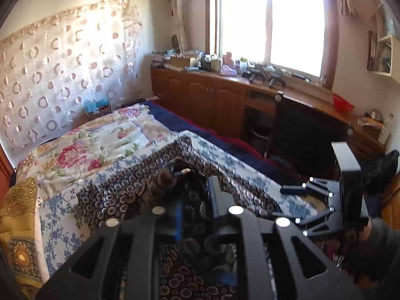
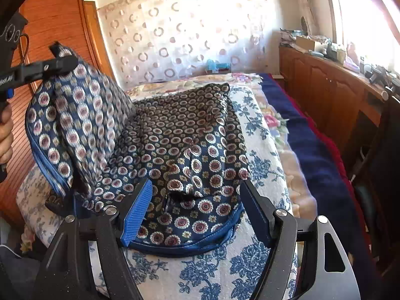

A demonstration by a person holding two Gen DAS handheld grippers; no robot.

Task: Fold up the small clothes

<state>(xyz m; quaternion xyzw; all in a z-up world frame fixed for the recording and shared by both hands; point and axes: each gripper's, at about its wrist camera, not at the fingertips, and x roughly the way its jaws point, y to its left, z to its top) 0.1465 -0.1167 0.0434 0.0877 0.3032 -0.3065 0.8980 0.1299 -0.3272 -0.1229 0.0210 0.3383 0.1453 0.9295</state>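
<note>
While the left gripper (image 2: pixel 58 62) pinches one edge of a dark blue patterned garment (image 2: pixel 175 145) and holds it lifted off the bed (image 2: pixel 250 262), the cloth hangs from its nearly closed jaws in a blurred fold. Seen from the right wrist camera, a hand (image 2: pixel 6 135) grips the tool's handle at the frame's left edge. The right gripper (image 2: pixel 197 212) stands wide open, its ribbed blue pads on either side of the garment's near, blue-piped hem, pressing on nothing. Most of the garment lies spread on the bed's blue-and-white floral cover, rumpled toward the middle. Beyond it lies a pink-flowered quilt (image 2: pixel 272 122) and a navy blanket (image 2: pixel 312 145) along the bed's right side. A ring-patterned curtain (image 2: pixel 180 37) covers the wall behind, wooden cabinets (image 2: pixel 325 85) with a cluttered top run beneath a bright window (image 1: pixel 270 22).
</note>
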